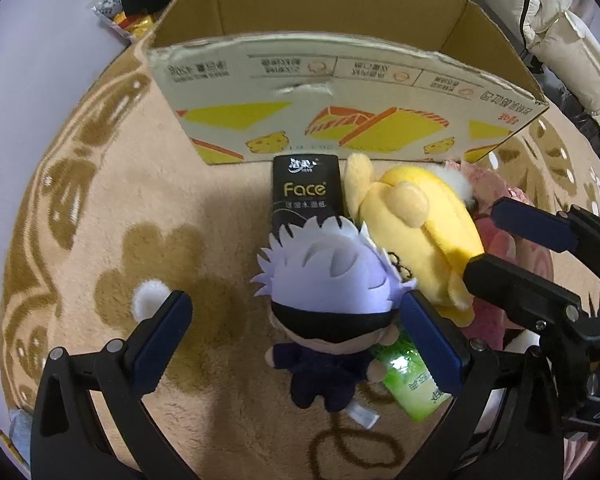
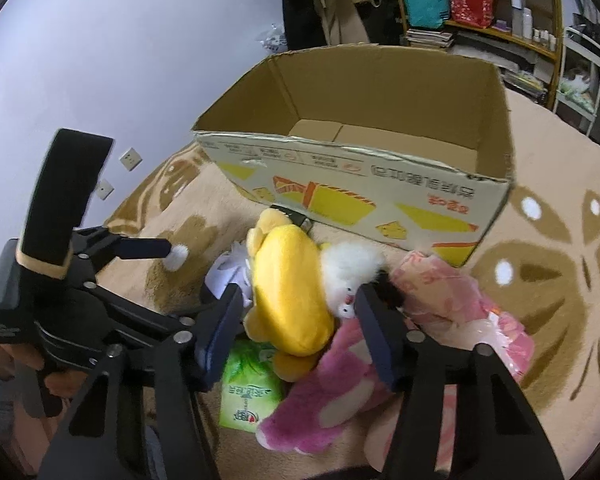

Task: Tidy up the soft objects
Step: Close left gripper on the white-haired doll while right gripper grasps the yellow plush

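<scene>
One cardboard box (image 2: 380, 184); three tissue packs, four plush toys; left gripper (image 1: 296, 344) and right gripper (image 2: 296, 328) both agape, empty.

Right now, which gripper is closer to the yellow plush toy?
Right. The right gripper has its open fingers on either side of the yellow plush toy. The left gripper, also open, straddles the white-haired doll beside it.

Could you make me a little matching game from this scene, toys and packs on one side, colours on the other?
Things:
1. spiky-haired doll
2. long plush toy
3. Face tissue pack
4. tissue pack under the doll

Colours:
A. green
B. black
C. yellow
D. pale lilac hair, dark outfit

Pairs: 1-D, 2-C, 3-B, 4-A
</scene>
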{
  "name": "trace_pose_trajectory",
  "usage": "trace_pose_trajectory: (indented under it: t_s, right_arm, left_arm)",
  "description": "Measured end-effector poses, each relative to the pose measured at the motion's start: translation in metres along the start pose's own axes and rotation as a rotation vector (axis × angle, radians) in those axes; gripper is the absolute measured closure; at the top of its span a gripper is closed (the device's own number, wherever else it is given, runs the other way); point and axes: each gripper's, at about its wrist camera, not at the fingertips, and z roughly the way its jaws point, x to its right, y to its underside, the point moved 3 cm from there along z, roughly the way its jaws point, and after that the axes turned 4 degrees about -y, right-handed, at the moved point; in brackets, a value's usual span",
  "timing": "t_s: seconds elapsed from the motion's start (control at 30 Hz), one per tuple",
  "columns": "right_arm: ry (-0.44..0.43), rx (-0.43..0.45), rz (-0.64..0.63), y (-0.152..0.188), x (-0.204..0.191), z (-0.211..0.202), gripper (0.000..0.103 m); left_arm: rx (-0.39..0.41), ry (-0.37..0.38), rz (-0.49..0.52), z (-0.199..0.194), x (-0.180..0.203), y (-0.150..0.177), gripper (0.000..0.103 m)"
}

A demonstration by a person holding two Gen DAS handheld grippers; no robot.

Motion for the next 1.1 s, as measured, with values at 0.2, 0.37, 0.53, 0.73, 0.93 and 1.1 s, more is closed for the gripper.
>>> trace_pose_trajectory:
  t_s: [0.2, 0.37, 0.53, 0.73, 0.93, 1.1]
  right_arm:
    - [-0.038, -0.009, 0.025, -0.003, 0.003, 0.01, 0.052]
    - [-0.084, -0.009, 0.049, -0.006, 0.004, 0.015, 0.052]
    - [-0.095, -0.022, 0.056, -0.007, 0.007, 0.025, 0.073]
    - [-0.088, 0.021, 0.088, -0.009, 0.013, 0.022, 0.079]
    - [-0.061, 0.087, 0.114, -0.013, 0.017, 0.007, 0.08]
    - [-0.031, 0.141, 0.111, -0.012, 0.012, -0.012, 0.08]
  left_arm:
    - [-0.033, 0.017, -0.024, 0.012, 0.0, -0.003, 0.001]
    - [-0.056, -0.006, -0.01, 0.024, 0.005, -0.005, 0.001]
    - [-0.08, -0.043, 0.01, 0.042, 0.015, -0.008, 0.001]
    - [-0.059, 0.01, -0.011, 0.044, 0.015, -0.008, 0.02]
    - [-0.004, 0.016, -0.022, 0.035, 0.017, -0.012, 0.045]
    - [0.078, -0.024, -0.079, 0.014, 0.006, -0.019, 0.045]
